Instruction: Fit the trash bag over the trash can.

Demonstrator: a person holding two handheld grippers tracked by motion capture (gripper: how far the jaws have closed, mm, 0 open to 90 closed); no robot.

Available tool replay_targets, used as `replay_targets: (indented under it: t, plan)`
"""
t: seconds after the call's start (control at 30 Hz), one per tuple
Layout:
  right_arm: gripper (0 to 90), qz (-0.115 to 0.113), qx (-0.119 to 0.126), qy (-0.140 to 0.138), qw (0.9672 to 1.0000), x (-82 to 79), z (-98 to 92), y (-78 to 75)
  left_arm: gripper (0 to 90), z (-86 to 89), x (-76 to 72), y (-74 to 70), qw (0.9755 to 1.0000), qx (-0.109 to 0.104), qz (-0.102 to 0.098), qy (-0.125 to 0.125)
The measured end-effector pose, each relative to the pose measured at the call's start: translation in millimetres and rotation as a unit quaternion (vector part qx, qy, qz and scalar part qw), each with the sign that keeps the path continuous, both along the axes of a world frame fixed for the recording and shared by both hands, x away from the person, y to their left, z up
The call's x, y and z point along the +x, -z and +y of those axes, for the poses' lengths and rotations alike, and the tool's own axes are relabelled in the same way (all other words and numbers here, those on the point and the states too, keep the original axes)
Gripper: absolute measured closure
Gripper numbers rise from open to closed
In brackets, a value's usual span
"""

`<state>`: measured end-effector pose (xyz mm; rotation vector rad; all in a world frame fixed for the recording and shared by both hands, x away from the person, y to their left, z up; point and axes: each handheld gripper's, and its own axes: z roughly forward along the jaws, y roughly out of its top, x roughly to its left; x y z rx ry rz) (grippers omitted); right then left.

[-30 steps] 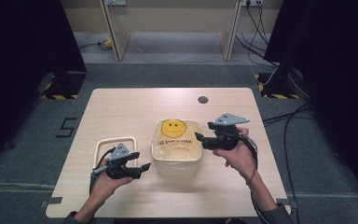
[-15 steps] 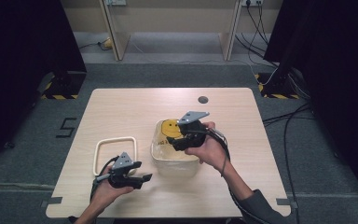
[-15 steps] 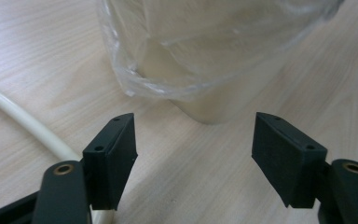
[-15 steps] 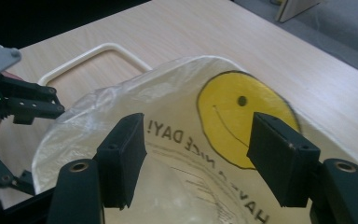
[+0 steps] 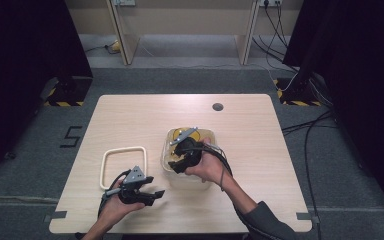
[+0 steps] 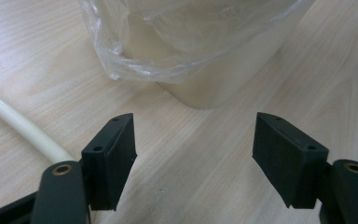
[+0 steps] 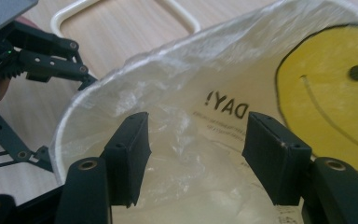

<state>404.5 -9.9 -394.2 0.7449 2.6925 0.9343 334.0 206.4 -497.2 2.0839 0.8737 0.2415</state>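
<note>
Right gripper (image 5: 179, 161) has swung in from the bin's right side and now hangs over the bin (image 5: 200, 179), tips pointing down into its mouth. Its jaws have just been closing a little, yet they stand apart, with loose bag film between them and not pinched. Left gripper (image 5: 152, 196) has slid slightly toward the table's near edge, just left of the bin; jaws spread, nothing between them.

Reading: likely the bag (image 7: 182, 140) is being seated in the bin, the right hand going in to press or grab the film. The ring (image 5: 124, 150), lying flat beside the bin, probably goes on afterwards; not yet touched.

Materials:
- Bin: cream plastic, rounded-square, matte walls; stands mid-table, toward the front.
- Bag: thin clear film, crinkled, glossy, draped over the rim; yellow smiley (image 7: 326, 98) and black print on one side.
- Ring: cream plastic, rounded-square hoop, smooth.
- Table (image 5: 140, 120): pale wood grain, one dark round hole.
</note>
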Motion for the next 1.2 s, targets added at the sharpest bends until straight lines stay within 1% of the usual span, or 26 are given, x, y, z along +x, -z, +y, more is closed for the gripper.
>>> replay_targets:
  t: [0.07,0.13,0.17,0.2,0.23,0.27,0.33,0.4,0.43,0.47,0.5,0.53,0.6,0.63,0.67,0.7,0.73,0.77,0.87,0.9,0.93,1.0,1.03,1.1,1.2]
  plan:
    - [40.1,0.014,0.004,0.004,0.9999,0.8,-0.3,1.7,30.0,-0.4,0.5,-0.1,1.0,-0.004,-0.001,-0.001]
    - [39.2,0.015,0.005,0.008,0.9998,1.3,-2.0,1.6,30.0,-0.6,0.6,0.4,1.0,-0.001,0.001,0.0]
    - [38.7,0.014,0.011,0.008,0.9998,2.1,-5.1,-2.9,30.0,-0.2,0.1,0.2,1.0,0.001,0.001,0.0]
    - [38.7,0.014,0.011,0.008,0.9998,2.1,-5.1,-2.9,30.0,-0.2,0.1,0.2,1.0,0.001,0.001,0.0]
    - [38.0,-0.003,0.035,0.018,0.9992,3.9,-9.8,-14.6,30.0,-0.3,0.4,-0.1,1.0,-0.002,0.0,-0.001]
    - [38.0,-0.003,0.035,0.018,0.9992,3.9,-9.8,-14.6,30.0,-0.6,0.7,-0.2,1.0,-0.005,0.0,-0.002]
    - [37.1,-0.027,0.056,0.031,0.9976,6.1,-14.6,-27.6,30.0,-1.0,0.6,0.3,1.0,0.0,0.002,0.001]
    - [36.7,-0.048,0.08,0.042,0.9948,10.4,-18.5,-37.1,30.0,-1.2,0.2,0.7,1.0,0.001,0.001,0.001]
    - [36.7,-0.053,0.089,0.049,0.9934,12.9,-19.4,-39.3,30.0,-1.4,0.6,0.4,1.0,-0.001,0.002,0.001]
    - [36.7,-0.057,0.1,0.063,0.9914,17.5,-20.3,-40.9,30.0,-1.6,0.9,0.5,1.0,-0.001,0.002,0.0]
    - [36.8,-0.053,0.106,0.07,0.9905,21.4,-20.1,-39.7,30.0,-1.9,0.9,1.0,1.0,-0.001,0.002,0.0]
    - [36.8,-0.047,0.105,0.072,0.9907,25.2,-19.2,-36.8,30.0,-1.7,0.6,1.0,1.0,0.001,0.002,0.002]
    - [36.9,-0.032,0.1,0.075,0.9916,32.5,-15.8,-27.9,30.0,-1.6,0.5,0.8,1.0,-0.001,0.002,0.001]
    - [37.0,-0.028,0.099,0.078,0.9917,35.5,-13.9,-23.5,30.0,-1.5,0.9,0.6,1.0,-0.002,0.002,0.0]
    - [37.1,-0.025,0.095,0.079,0.992,37.7,-11.8,-19.5,30.0,-1.6,1.3,1.0,1.0,-0.002,0.002,0.0]
    - [37.1,-0.014,0.087,0.079,0.9929,41.3,-7.0,-11.8,30.0,-1.3,1.2,1.2,1.0,0.001,0.004,0.002]
    - [37.1,-0.014,0.087,0.079,0.9929,41.3,-7.0,-11.8,30.0,-1.2,0.9,1.3,1.0,0.003,0.004,0.003]
    - [37.1,-0.008,0.083,0.078,0.9934,43.1,-4.7,-7.4,30.0,-1.1,0.7,1.1,1.0,0.002,0.004,0.003]
    - [37.0,0.002,0.065,0.078,0.9948,45.7,0.5,6.5,30.0,-1.3,1.3,1.1,1.0,-0.002,0.002,0.001]
    - [37.1,0.008,0.057,0.076,0.9955,46.8,3.0,14.8,30.0,-1.1,1.1,1.2,1.0,0.0,0.004,0.002]
    - [37.1,0.008,0.057,0.076,0.9955,46.8,3.0,14.8,30.0,-1.0,0.8,1.2,1.0,0.002,0.004,0.003]
    - [36.9,0.011,0.053,0.082,0.9952,48.4,3.5,21.2,30.0,-1.5,1.1,1.0,1.0,-0.002,0.002,0.002]
    - [36.8,0.015,0.055,0.085,0.9948,49.1,3.1,24.1,30.0,-1.7,1.2,1.2,1.0,-0.002,0.003,0.002]
    - [36.7,0.024,0.049,0.084,0.995,50.5,2.6,29.3,30.0,-1.3,0.9,1.6,1.0,0.003,0.004,0.005]
    - [36.4,0.024,0.054,0.087,0.9945,50.1,1.3,28.1,30.0,-1.4,1.6,1.2,1.0,0.0,0.004,0.003]
